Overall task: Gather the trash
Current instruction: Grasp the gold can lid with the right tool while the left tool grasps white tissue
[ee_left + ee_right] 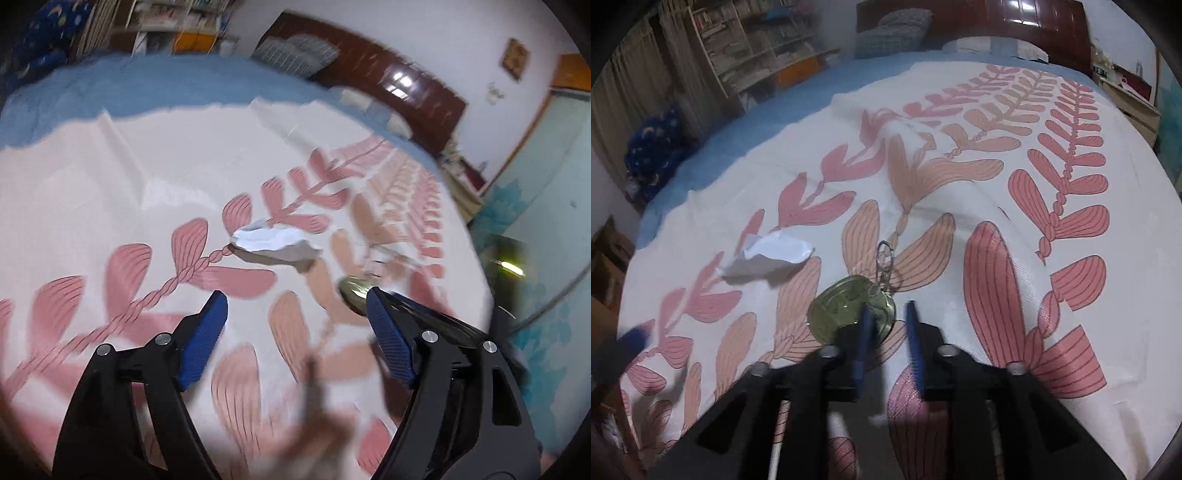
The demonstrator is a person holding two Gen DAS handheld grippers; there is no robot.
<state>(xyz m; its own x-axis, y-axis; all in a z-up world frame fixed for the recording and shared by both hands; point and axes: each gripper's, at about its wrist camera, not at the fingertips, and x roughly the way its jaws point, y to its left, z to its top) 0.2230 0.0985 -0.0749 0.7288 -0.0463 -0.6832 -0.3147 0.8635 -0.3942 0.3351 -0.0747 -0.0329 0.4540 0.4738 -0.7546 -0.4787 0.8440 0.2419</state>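
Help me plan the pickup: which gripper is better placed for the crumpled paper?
Left. The left gripper faces the crumpled paper, jaws wide open; the right gripper sits by the can lid.

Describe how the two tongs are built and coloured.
Both look alike. The left tongs have glossy black plastic arms with cut-out slots, silver round bolts at the joints, and fingers faced with dark blue ribbed pads. The right tongs show the same black frame, silver bolts and blue pads, seen edge-on.

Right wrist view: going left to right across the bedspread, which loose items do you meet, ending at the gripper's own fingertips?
Crumpled white paper → gold can lid → metal pull ring → right gripper, its narrowly parted fingers empty.
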